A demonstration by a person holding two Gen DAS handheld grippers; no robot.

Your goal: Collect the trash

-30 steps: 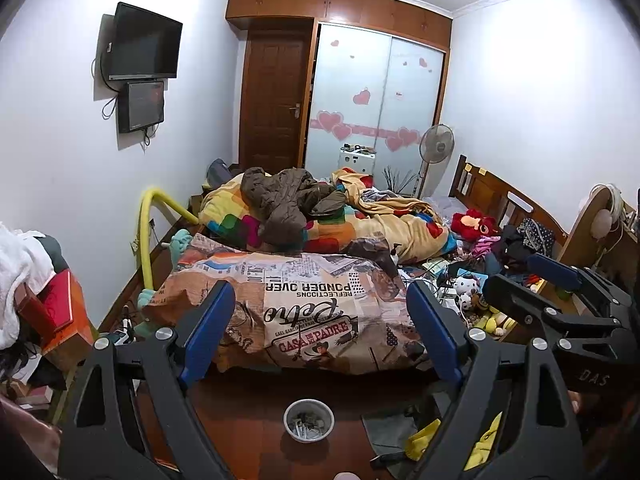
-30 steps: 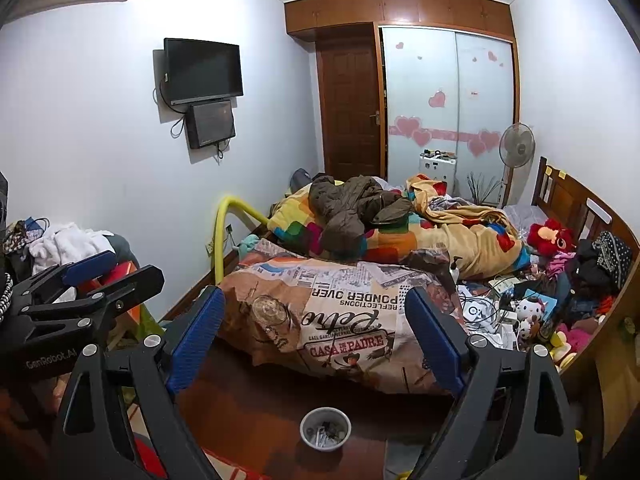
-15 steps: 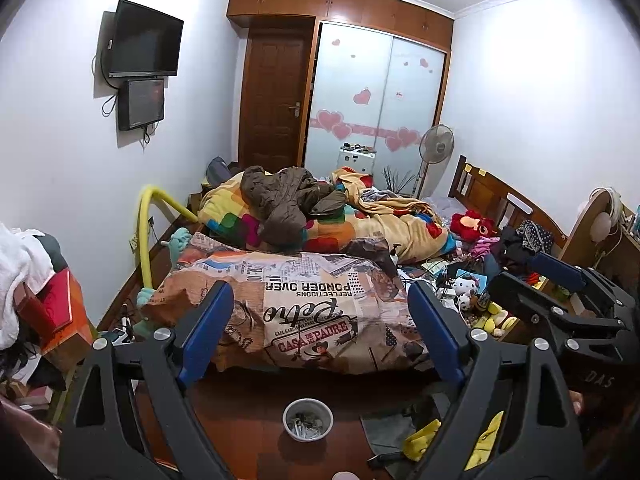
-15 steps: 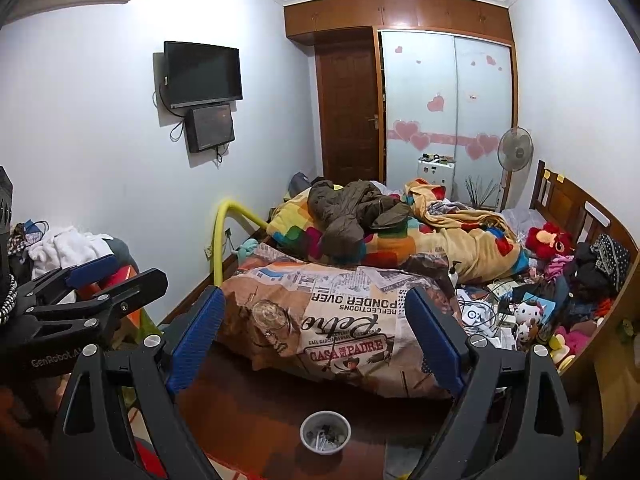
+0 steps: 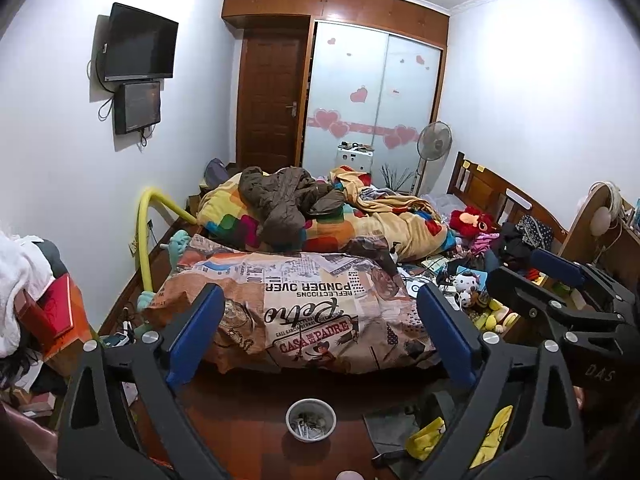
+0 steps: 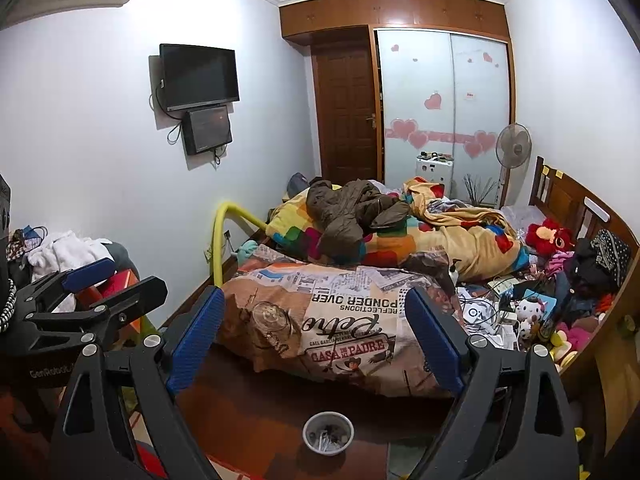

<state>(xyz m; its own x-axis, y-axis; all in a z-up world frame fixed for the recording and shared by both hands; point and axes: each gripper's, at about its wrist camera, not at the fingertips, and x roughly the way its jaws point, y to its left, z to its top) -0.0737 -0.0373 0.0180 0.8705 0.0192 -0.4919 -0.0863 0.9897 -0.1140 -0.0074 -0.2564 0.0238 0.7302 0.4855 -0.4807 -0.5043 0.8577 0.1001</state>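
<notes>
Since a second ago almost nothing in the room has shifted; only the left gripper (image 5: 318,334) has changed, its blue pads standing slightly farther apart than before, and its jaws are opening at this moment with nothing between them. Both views show the same bedroom from the foot of the bed (image 5: 304,312).

Left gripper: spread wide, holding nothing, pointing over the floor toward the bed's newspaper-print quilt (image 5: 280,300). In the right wrist view it shows at the left edge, beside a heap of white clothes (image 6: 68,248).

Right gripper (image 6: 314,338): also spread wide with empty space between its pads, aimed at the same quilt. In the left wrist view it appears at the right edge, in front of the wooden headboard (image 5: 484,192).

A small white cup (image 5: 311,419) filled with bits of trash stands upright on the brown floor just in front of the bed's near end, below and between the pads of each gripper, touched by neither. Yellow cloth (image 5: 430,438) lies on the floor to the cup's right.

On the bed, beyond the quilt, a brown jacket (image 5: 286,200) lies on a colourful blanket (image 5: 236,220). Toys and cables clutter the bed's right side, near a red plush toy (image 5: 472,220). A yellow tube (image 5: 146,232) arches at the bed's left side, under the wall television (image 5: 138,48)
</notes>
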